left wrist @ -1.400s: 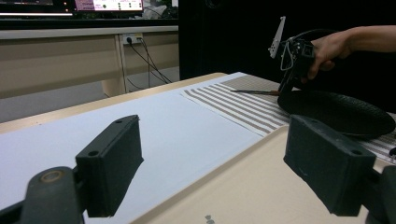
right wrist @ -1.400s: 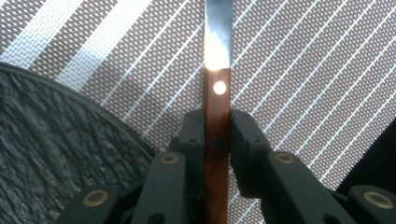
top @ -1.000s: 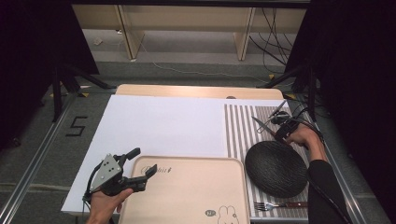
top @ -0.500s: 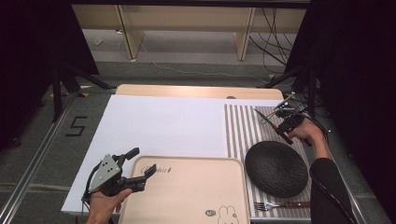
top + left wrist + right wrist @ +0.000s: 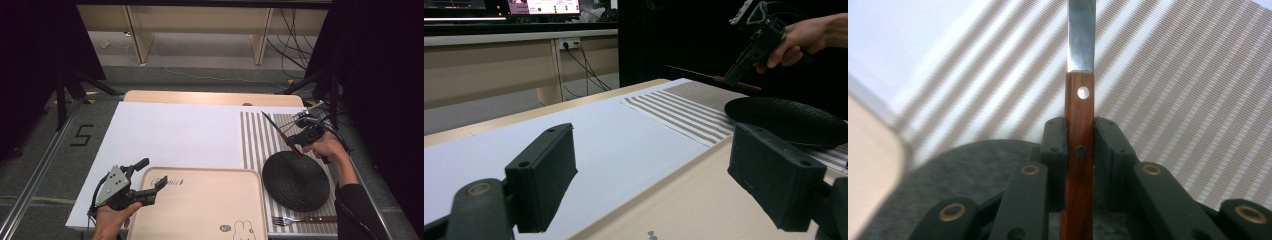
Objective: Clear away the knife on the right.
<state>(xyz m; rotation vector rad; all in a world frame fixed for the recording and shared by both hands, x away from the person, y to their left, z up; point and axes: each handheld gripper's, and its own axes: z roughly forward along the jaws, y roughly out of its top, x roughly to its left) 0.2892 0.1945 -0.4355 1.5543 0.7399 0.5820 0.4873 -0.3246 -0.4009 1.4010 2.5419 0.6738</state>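
The right gripper (image 5: 294, 140) has its jaws clenched on the knife (image 5: 276, 130) by its wooden handle, blade running away up-left above the black plate (image 5: 296, 181); the left gripper (image 5: 150, 179), jaws released, rests far off.

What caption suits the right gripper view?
Hand-held gripper clamps a wooden-handled knife above a black plate and striped placemat.

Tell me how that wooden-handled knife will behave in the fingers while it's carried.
The knife probably stays stiff: thin metal blade, riveted wood handle. Pinched low on the handle by the right gripper, it may pivot. Smooth wood could slip, though it looks light.
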